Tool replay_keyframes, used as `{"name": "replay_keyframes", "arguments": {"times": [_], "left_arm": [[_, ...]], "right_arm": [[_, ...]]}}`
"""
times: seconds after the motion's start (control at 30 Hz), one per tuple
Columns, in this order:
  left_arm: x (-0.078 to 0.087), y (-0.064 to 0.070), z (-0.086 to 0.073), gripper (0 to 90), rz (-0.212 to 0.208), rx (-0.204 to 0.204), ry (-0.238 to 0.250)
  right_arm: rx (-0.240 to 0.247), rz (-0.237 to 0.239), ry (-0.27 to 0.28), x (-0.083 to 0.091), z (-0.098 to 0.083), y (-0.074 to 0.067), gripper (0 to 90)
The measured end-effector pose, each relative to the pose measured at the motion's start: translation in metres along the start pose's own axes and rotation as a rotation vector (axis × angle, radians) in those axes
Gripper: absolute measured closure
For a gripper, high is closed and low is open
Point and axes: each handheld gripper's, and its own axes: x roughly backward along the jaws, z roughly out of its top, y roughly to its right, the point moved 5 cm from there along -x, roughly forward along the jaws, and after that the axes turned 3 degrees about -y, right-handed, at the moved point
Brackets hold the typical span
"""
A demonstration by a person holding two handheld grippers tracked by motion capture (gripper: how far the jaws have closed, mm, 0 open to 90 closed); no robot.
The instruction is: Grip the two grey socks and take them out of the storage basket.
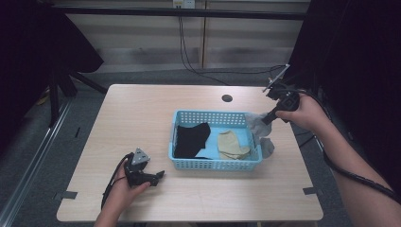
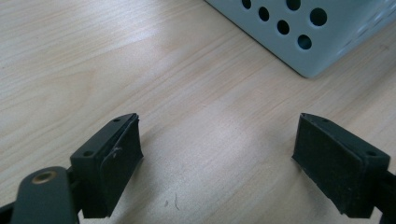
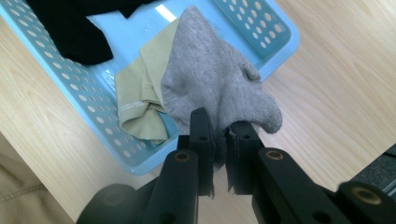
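Over the blue basket's right rim I had my right tongs pinched tight on the grey sock so it'd drop inside, while my left tongs sat wide open and empty on the table.

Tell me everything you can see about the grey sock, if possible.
The grey sock is a soft knitted piece, plain light grey and crumpled. The right gripper is shut on one end of it, so it hangs from the jaws. In the high view it drapes over the right edge of the blue basket, its lower part on the table outside the wall. In the right gripper view it partly covers the beige sock.
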Motion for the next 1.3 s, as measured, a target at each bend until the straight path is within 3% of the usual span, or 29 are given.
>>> {"name": "replay_keyframes", "arguments": {"times": [0.73,1.3], "left_arm": [[0.0,0.0,0.0,14.5,0.002,0.0,0.0],[0.0,0.0,0.0,14.6,0.002,-0.001,0.002]], "right_arm": [[-0.048,-0.019,-0.007,0.005,-0.028,0.017,82.5],[-0.081,-0.026,-0.034,-0.012,-0.045,0.031,82.6]]}}
